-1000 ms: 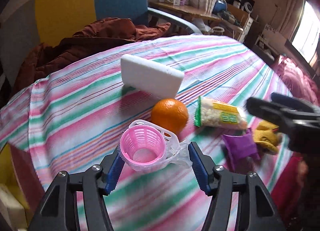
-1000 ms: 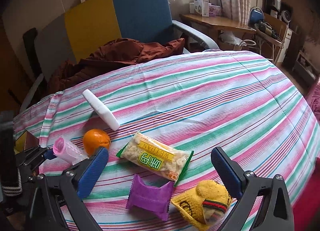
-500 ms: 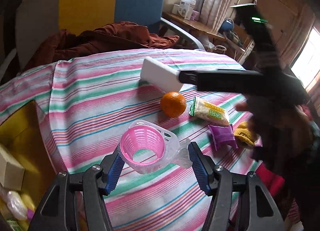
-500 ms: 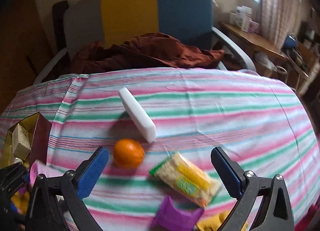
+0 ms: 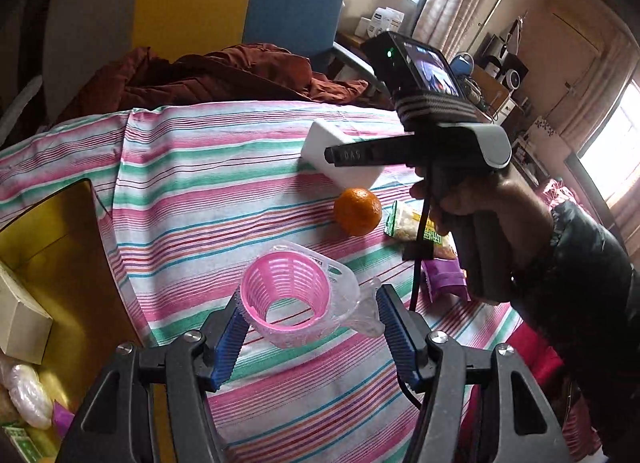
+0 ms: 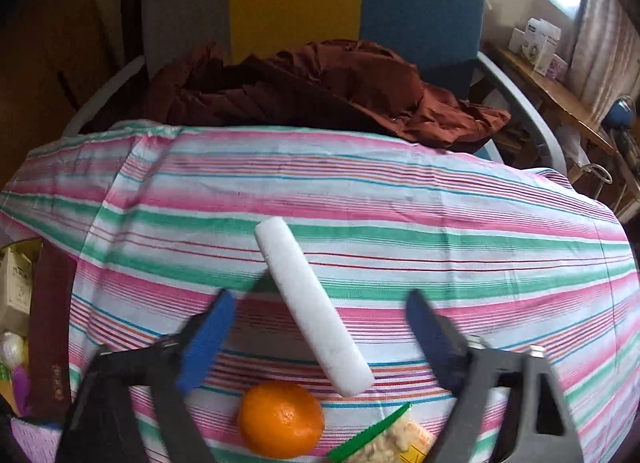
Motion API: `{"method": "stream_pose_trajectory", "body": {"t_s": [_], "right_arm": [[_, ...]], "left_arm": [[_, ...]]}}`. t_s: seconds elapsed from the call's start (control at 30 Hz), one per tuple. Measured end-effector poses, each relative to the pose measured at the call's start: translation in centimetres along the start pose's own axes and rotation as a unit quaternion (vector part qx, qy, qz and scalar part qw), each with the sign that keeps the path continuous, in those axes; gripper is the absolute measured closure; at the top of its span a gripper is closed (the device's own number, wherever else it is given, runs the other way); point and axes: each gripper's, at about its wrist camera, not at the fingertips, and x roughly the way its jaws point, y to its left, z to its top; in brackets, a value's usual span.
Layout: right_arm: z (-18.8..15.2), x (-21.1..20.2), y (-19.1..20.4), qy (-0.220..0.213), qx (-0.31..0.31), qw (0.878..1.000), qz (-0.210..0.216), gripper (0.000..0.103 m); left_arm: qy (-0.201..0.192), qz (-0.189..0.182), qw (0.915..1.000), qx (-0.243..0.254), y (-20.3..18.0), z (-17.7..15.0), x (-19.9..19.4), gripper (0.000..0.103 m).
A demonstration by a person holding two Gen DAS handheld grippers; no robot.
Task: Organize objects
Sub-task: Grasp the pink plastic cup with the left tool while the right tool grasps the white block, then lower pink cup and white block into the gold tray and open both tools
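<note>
Right gripper [image 6: 316, 339] is closing, blue fingers [image 6: 206, 343] straddling the white oblong foam block [image 6: 312, 313] without touching yet. Block lies centre frame on the striped worktop [image 6: 440, 231], long axis diagonal, upper left to lower right. Left gripper [image 5: 310, 339] is clamped on a pink ribbed plastic cup in clear wrap [image 5: 294, 295], lower centre.

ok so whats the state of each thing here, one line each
left hand-held gripper: shut on the pink basket, held above the cloth
pink basket: gripped, tipped, mouth toward the camera, in clear wrap
right hand-held gripper: jaws closing around the white block, pads not touching it
white block: on the striped cloth, ungripped
orange: loose on the cloth
snack packet: lying flat, sealed
gold box: open, items inside
</note>
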Motion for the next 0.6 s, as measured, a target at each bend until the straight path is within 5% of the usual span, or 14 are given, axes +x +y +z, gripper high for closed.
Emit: {"method": "stream_pose_trajectory", "body": {"t_s": [0.03,0.1,0.13,0.37,0.6], "right_arm": [[0.0,0.4,0.2,0.009,-0.005,1.0,-0.01,0.074],[-0.1,0.4,0.5,0.009,-0.013,1.0,-0.021,0.076],[-0.2,0.1,0.6,0.004,-0.014,1.0,-0.026,0.085],[-0.3,-5.2,0.9,-0.059,-0.02,0.997,-0.053,0.085],[-2.3,-11.1,2.7,-0.106,-0.014,0.994,-0.013,0.085]], "left_arm": [[-0.003,0.0,1.0,-0.003,0.1,0.0,-0.3,0.039],[-0.01,0.002,0.9999,-0.012,0.6,0.0,-1.1,0.039],[-0.014,0.003,0.9998,-0.016,0.8,0.0,-1.6,0.039],[-0.058,0.051,0.9952,-0.06,4.7,0.2,-5.7,0.039],[-0.066,0.127,0.9858,-0.088,10.0,0.5,-6.6,0.039]]}}
